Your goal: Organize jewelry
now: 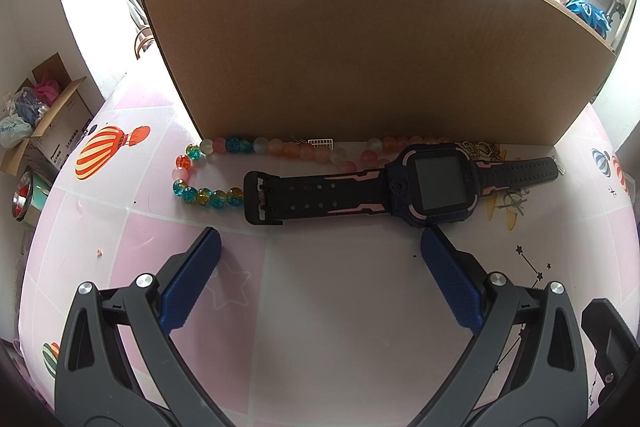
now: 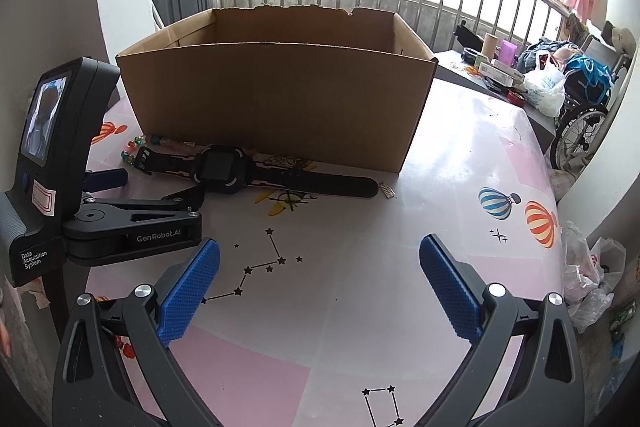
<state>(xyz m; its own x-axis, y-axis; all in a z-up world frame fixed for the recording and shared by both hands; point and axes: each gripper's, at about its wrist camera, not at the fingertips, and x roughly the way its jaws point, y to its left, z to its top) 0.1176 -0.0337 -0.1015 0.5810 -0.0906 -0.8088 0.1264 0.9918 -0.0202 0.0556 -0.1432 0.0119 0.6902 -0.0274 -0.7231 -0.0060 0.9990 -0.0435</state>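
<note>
Bead necklace (image 1: 224,167): part of the strand hidden under the watch (image 1: 400,185). Gold chain (image 1: 482,149) at 2 o'clock of the watch face, mostly covered, form unclear. Small silver piece (image 2: 387,190) at the strap tip too small to identify. Box (image 2: 280,99) interior floor hidden behind its front wall; left wrist view cuts its top.

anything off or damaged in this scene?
Cardboard box: its far top edge is torn and ragged. All the jewelry is outside it: watch, bead strand and gold chain lie on the table along its front wall. Both grippers open, empty.
</note>
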